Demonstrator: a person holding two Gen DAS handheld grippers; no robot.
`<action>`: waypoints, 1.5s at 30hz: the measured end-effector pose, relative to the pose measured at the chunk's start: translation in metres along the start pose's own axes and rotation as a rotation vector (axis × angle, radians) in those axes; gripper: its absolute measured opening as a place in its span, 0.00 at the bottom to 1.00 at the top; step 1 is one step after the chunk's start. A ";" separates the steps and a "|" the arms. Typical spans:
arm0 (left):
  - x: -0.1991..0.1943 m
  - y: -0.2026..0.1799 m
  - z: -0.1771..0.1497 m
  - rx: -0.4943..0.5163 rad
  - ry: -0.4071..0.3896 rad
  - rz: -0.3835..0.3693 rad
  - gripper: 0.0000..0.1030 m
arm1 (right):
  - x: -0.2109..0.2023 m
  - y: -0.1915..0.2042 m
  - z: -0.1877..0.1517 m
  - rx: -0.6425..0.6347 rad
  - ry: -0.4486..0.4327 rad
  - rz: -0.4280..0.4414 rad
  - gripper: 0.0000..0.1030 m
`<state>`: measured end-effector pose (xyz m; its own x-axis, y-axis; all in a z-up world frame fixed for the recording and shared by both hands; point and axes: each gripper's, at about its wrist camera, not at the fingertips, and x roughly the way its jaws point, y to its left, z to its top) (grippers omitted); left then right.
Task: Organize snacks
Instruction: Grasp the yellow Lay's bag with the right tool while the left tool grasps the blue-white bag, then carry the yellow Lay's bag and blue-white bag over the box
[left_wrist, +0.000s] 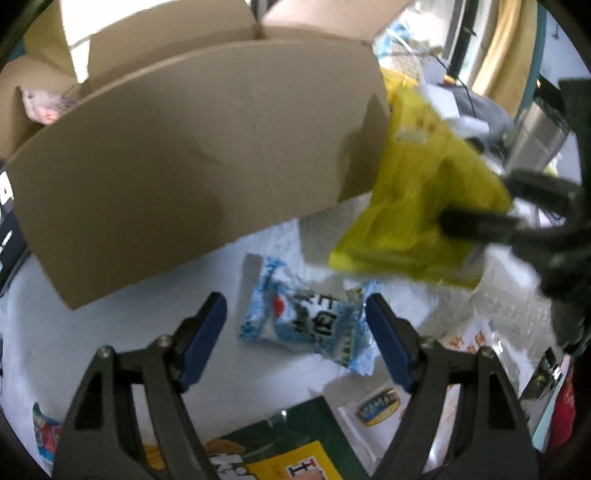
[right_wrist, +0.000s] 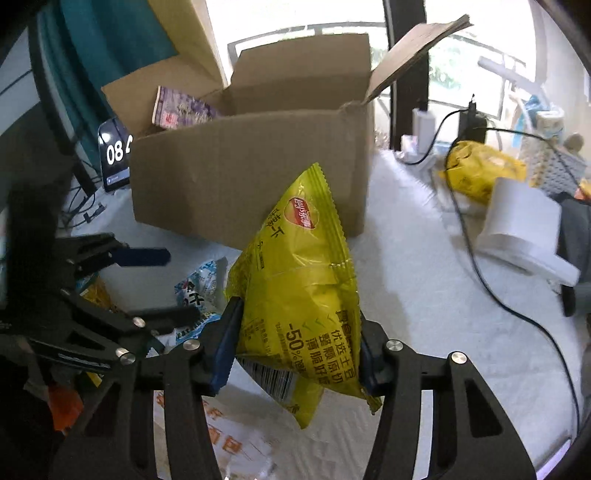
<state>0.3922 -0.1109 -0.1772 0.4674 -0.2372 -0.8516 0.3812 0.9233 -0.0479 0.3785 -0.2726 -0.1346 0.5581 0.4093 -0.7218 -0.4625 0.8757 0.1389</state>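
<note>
Left wrist view shows first the biggest thing, the open cardboard box (left_wrist: 192, 162), standing on the white table cover (left_wrist: 74, 332) behind everything; a purple packet (right_wrist: 181, 110) already lies inside it. Just beside the box's right corner hangs the yellow chip bag (right_wrist: 295, 295). The right gripper (right_wrist: 295, 350) has its blue pads pressed on the lower part of this bag from both sides, so the bag is held, and it stands with its long axis about upright, top corner leaning toward the box wall. I judge this bag needs only to go up and over the rim.

The small blue-and-white snack packet (left_wrist: 306, 325) lies flat on the cover, directly ahead of the left gripper (left_wrist: 295, 328) and between the lines of its two fingers. The jaws stand wide apart and the pads do not touch the packet. Its long axis runs across from pad to pad, slightly slanted, so closing would squeeze it by the ends. The left gripper is clearly the nearer one to this packet.
</note>
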 end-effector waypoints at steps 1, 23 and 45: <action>0.002 -0.002 0.001 0.004 0.008 0.000 0.76 | -0.005 -0.004 0.000 0.006 -0.009 -0.003 0.54; 0.003 -0.033 0.004 0.088 0.000 -0.037 0.35 | -0.043 -0.026 -0.003 0.045 -0.071 -0.033 0.54; -0.135 0.041 -0.001 -0.076 -0.305 0.017 0.35 | -0.078 0.034 0.033 -0.051 -0.151 -0.045 0.55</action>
<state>0.3435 -0.0410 -0.0650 0.6952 -0.2911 -0.6572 0.3164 0.9449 -0.0838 0.3422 -0.2656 -0.0513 0.6741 0.4072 -0.6162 -0.4670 0.8813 0.0716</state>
